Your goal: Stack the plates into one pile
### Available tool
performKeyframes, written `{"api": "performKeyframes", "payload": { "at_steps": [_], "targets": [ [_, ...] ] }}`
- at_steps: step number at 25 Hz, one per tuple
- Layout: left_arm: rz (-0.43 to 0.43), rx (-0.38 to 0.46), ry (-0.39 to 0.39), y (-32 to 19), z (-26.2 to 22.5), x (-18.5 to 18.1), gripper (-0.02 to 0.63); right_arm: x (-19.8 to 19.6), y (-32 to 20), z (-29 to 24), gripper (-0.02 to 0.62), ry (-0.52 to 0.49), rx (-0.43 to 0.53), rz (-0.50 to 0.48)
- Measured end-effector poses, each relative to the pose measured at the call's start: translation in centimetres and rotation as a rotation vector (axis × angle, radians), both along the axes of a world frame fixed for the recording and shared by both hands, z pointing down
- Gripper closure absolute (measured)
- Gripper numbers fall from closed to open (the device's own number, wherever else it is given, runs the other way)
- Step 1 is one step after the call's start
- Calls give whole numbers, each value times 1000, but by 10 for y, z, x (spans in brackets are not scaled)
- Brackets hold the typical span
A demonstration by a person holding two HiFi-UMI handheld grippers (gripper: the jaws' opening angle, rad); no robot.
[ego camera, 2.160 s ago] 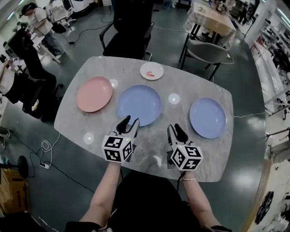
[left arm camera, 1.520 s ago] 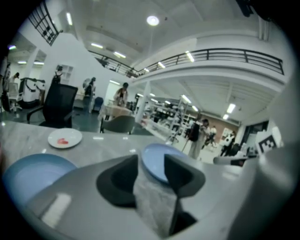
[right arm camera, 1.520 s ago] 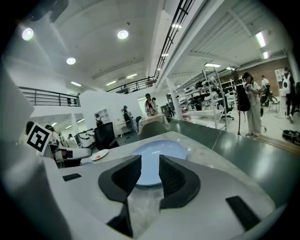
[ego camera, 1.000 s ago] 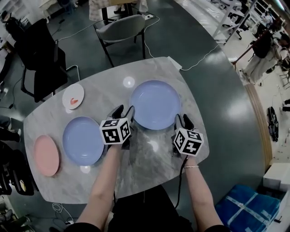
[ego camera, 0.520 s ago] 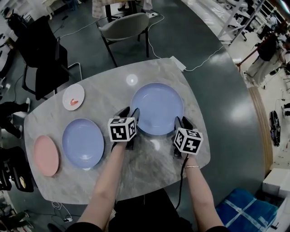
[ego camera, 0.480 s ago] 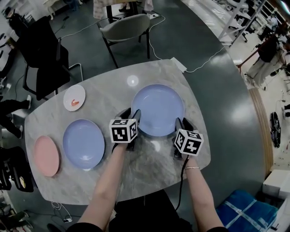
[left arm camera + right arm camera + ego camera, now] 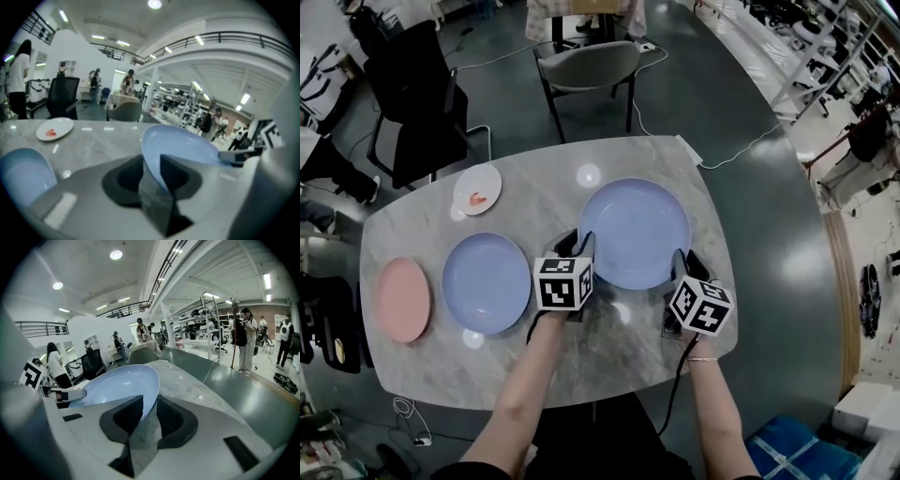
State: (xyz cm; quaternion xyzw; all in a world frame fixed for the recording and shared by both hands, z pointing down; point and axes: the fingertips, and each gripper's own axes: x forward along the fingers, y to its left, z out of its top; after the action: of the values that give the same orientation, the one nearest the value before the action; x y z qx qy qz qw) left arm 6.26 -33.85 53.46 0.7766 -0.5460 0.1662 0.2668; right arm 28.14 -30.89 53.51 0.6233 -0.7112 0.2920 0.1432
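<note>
Fingers (image 7: 176, 174) of left gripper (image 7: 573, 245) and right gripper (image 7: 688, 263), just closed, pinch the round pale-blue plate (image 7: 636, 230) (seemingly on grey marble tabletop (image 7: 609, 364)).

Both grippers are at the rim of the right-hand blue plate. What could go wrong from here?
1. The left gripper and right gripper, whose jaws have just been closing, pinch only the thin rim of the blue plate; it may slip when lifted.
2. Gripped at two near-side spots, uneven lifting could tilt it.
3. Set off-centre on the second blue plate, it might slide or clatter.
</note>
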Motion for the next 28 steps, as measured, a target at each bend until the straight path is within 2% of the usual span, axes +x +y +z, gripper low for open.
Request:
{"api": "performKeyframes", "payload": {
  "at_steps": [6,14,20,24,28],
  "targets": [
    [-131,86,6,29,-52,-51,491,-49,1,-38,511,-45,51,-115],
    [-335,83,-10,97,-63,-167,491,-169,24,-53,511,-68,67,-328],
    [-485,54,-29,152,-50,-265,494,-274,51,-41,505,-59,41,-488],
    [-527,25,-38,174,-31,-303,494,-316,64,-27,505,-38,23,-534],
    [-560,-17,-36,190,-8,-327,494,-343,73,-11,505,1,-2,-568]
  ]
}}
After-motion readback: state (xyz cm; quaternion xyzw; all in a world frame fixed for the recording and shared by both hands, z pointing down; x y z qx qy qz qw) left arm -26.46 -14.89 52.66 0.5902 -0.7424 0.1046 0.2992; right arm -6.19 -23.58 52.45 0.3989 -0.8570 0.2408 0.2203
